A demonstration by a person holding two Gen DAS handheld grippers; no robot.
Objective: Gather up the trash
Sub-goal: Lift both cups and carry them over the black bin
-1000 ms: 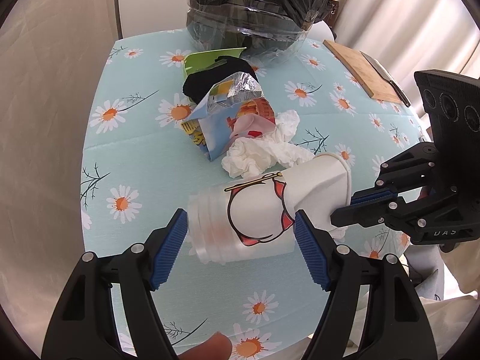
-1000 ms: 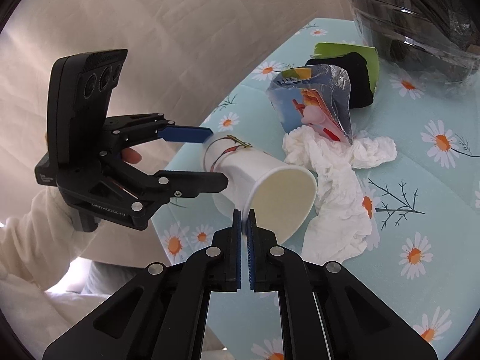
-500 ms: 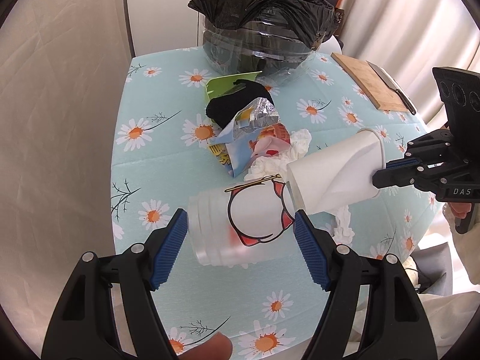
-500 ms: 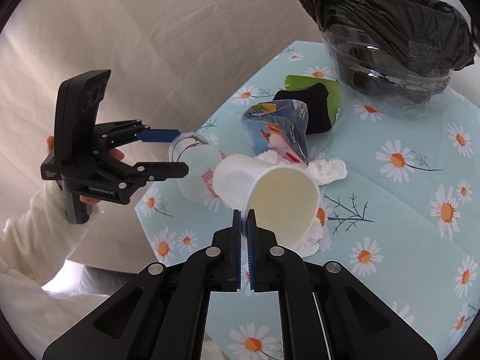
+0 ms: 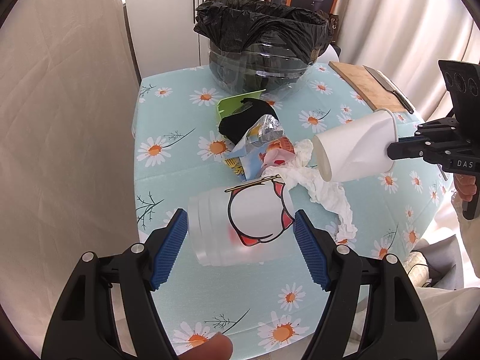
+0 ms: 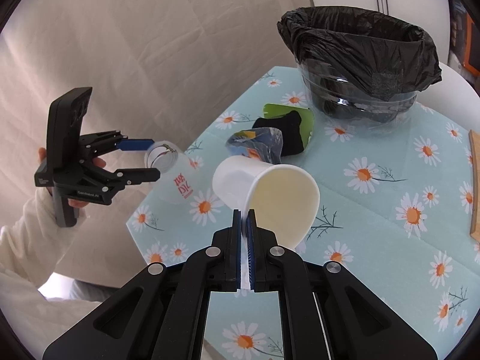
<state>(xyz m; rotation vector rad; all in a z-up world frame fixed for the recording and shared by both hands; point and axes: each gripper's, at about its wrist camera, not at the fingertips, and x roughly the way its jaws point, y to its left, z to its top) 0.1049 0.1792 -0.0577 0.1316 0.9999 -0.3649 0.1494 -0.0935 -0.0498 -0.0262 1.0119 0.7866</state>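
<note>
The left gripper (image 5: pixel 240 249) grasps a see-through plastic cup (image 5: pixel 237 225) with a cartoon picture on it. The cup lies sideways between the 2 blue pads and is up off the table (image 5: pixel 168 186).

The right gripper (image 6: pixel 246 240) is clenched on the rim of a white paper cup (image 6: pixel 270 192). This cup is also sideways and up in the air, apart from the plastic cup.

Under them, on the daisy cloth, lies a crumpled white tissue (image 5: pixel 324 186). Just behind it sits a shiny snack bag (image 5: pixel 255 150), touching a black cloth (image 5: pixel 246 120) on a green card (image 5: pixel 231 102).

Farther back stands a clear bin (image 6: pixel 360 99) with a black bag (image 5: pixel 261 27) in it. A wooden board (image 5: pixel 366 90) with a knife (image 5: pixel 387 87) lies at the right.
</note>
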